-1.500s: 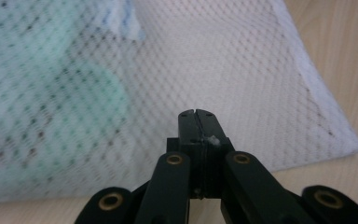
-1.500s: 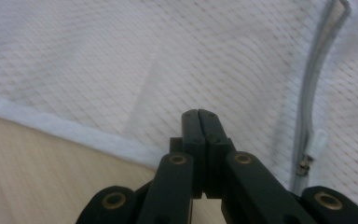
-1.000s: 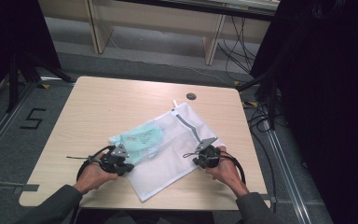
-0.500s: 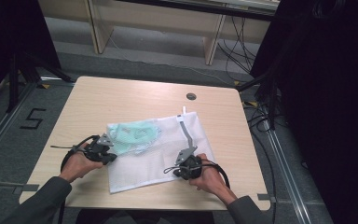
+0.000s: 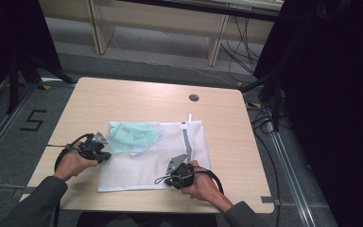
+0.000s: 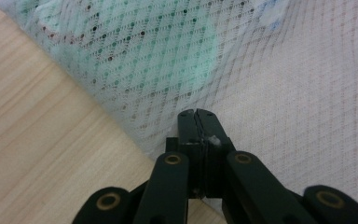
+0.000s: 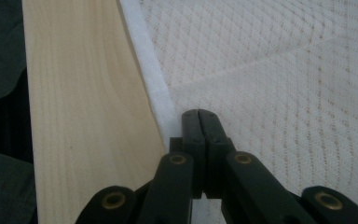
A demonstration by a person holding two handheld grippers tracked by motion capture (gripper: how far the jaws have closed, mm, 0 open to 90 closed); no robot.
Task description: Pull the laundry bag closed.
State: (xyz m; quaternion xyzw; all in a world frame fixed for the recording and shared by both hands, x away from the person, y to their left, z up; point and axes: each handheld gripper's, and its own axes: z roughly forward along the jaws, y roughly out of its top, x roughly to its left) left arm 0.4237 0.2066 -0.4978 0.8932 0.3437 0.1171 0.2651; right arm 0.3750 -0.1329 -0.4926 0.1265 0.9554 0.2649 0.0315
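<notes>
Two grippers pinch one mesh bag point(image 5: 170, 151) flat on the table point(image 5: 137, 101).

Left gripper point(image 5: 105, 153) sits at the bag's left edge, jaws fully closed with the mesh edge caught between them; in the left gripper view the tips point(image 6: 196, 116) meet over white netting, a green cloth point(image 6: 168, 51) showing through it. The cloth point(image 5: 134, 137) lies inside the bag's left half. Right gripper point(image 5: 170, 179) sits at the bag's near edge, right of middle, jaws likewise pressed together on the hem point(image 7: 151, 79). A dark zip strip point(image 5: 186, 139) runs along the bag's right part.
</notes>
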